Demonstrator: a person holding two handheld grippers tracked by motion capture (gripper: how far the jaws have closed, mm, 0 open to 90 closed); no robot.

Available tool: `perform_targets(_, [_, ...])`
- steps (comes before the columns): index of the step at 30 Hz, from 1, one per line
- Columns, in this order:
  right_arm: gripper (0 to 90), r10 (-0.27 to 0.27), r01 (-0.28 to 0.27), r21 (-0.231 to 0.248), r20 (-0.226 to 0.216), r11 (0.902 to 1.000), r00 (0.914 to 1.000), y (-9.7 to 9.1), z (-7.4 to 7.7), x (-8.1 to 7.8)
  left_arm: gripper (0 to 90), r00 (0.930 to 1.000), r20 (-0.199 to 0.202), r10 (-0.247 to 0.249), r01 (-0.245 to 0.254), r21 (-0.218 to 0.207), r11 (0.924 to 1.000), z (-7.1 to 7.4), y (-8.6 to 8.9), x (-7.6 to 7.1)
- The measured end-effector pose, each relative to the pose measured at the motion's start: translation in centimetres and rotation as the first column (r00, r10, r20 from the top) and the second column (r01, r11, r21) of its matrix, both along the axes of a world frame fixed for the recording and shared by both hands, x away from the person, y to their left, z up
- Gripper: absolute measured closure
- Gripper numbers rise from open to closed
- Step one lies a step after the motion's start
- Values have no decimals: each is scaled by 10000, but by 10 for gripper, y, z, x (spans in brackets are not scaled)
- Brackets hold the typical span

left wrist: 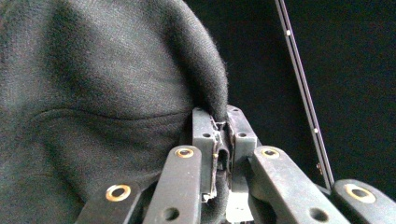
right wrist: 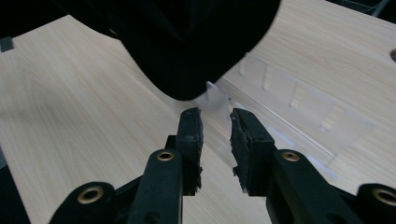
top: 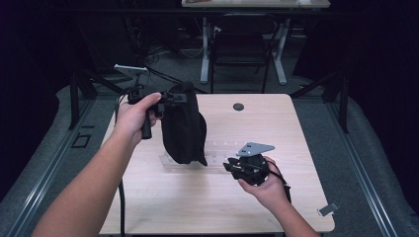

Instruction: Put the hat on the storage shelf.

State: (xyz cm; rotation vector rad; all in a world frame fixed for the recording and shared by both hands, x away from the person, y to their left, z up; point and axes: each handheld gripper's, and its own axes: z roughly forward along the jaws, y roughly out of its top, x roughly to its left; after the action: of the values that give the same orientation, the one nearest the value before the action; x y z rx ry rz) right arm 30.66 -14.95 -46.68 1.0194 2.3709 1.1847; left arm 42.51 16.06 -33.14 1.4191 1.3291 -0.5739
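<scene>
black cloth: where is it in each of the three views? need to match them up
High view: black cloth hangs left of centre above the table, pinched at its top by the left gripper.
Left gripper view: it covers the left and centre, its edge clamped between the jaws.
Right gripper view: top centre, hanging beyond the right gripper, whose jaws hold nothing.
Shared landmark: the clear plastic rack under the cloth, also in the right gripper view.

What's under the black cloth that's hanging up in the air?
Under the black cloth lies a clear plastic rack on the wooden table. The cloth's bottom covers the rack's left part, so that bit cannot be seen.
</scene>
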Motion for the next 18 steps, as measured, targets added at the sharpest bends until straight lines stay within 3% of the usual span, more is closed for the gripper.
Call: perform_targets(18, [732, 991, -990, -136, 119, 9950, 9950, 43, 7, 2, 848, 9998, 123, -161, 157, 268, 9995, 3, -11, -1])
